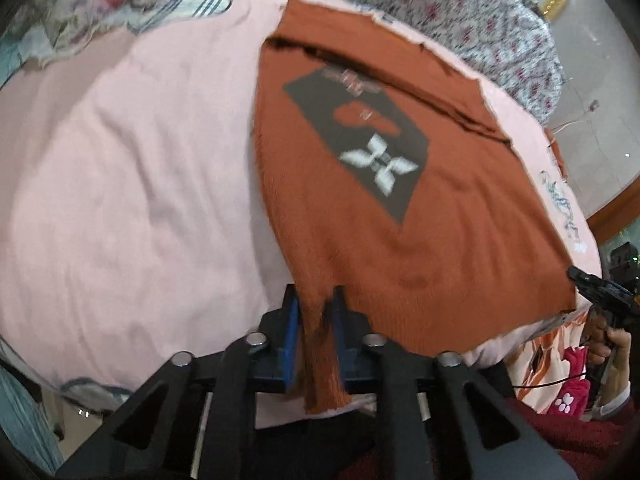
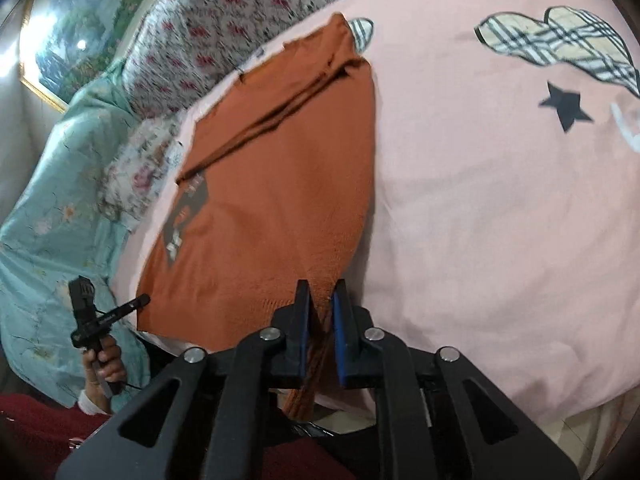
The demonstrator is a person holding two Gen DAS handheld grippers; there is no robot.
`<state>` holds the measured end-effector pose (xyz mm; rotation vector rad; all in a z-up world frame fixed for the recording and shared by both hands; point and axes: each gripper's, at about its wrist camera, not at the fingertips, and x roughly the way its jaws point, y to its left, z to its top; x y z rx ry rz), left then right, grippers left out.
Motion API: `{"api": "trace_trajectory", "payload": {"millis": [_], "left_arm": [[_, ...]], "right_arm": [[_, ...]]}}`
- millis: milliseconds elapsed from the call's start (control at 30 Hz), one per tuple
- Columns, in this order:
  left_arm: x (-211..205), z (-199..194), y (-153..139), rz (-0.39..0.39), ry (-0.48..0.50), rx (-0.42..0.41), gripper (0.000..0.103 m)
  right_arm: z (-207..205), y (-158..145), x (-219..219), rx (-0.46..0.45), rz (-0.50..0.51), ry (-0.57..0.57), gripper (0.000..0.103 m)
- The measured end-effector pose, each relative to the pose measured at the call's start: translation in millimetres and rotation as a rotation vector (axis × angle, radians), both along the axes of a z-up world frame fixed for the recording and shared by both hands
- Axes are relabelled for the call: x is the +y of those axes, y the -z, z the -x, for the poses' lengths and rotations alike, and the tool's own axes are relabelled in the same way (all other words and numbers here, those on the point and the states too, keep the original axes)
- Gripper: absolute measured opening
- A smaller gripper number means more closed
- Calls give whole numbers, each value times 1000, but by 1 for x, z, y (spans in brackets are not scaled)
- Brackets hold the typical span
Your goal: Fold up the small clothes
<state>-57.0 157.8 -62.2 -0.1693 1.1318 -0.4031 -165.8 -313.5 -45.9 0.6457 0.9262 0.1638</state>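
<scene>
A small rust-orange knit top (image 1: 400, 208) with a dark printed patch lies spread on a pink sheet; it also shows in the right wrist view (image 2: 276, 184). My left gripper (image 1: 316, 300) is shut on the top's near hem corner, cloth hanging down between the blue pads. My right gripper (image 2: 322, 292) is shut on the other near hem corner. Each gripper shows in the other's view, the right one (image 1: 600, 292) at the far right and the left one (image 2: 104, 316) at the lower left, both at the hem's ends.
The pink sheet (image 1: 132, 184) covers the bed and bears plaid patches and a black star (image 2: 566, 104). Floral bedding (image 1: 500, 20) is piled behind the top, and a teal quilt (image 2: 52, 216) lies at the left. The bed's near edge runs just below both grippers.
</scene>
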Motion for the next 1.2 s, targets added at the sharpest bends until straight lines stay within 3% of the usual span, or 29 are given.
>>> {"api": "trace_trajectory", "payload": {"millis": [33, 100, 267, 300, 333, 367, 400, 633, 867, 1000, 1200], "left_arm": [[2, 0, 3, 2, -1, 6, 36], [6, -1, 8, 33, -5, 27, 41], [-7, 0, 15, 63, 13, 13, 53], [-12, 1, 15, 66, 25, -5, 47], [-13, 2, 15, 70, 36, -16, 27], [-15, 2, 16, 79, 44, -15, 13], [-14, 3, 17, 96, 48, -3, 8], [-5, 14, -14, 143, 20, -125, 7], [-2, -6, -62, 172, -18, -239, 7], [0, -36, -83, 202, -54, -299, 7], [-17, -106, -111, 186, -93, -379, 7]], "right_arm": [[3, 2, -1, 3, -7, -2, 37], [9, 3, -3, -12, -28, -9, 42], [9, 16, 3, -13, -96, -48, 45], [6, 18, 7, -24, -105, -59, 45], [4, 19, 12, -34, -112, -66, 42], [1, 21, 16, -40, -124, -76, 34], [-1, 24, 19, -30, -134, -89, 8], [4, 12, 18, -70, -114, -109, 7], [-9, -35, 17, -212, -110, -105, 7], [-40, -59, 4, -292, -91, -73, 7], [-111, -78, -15, -317, 16, -16, 7]]}}
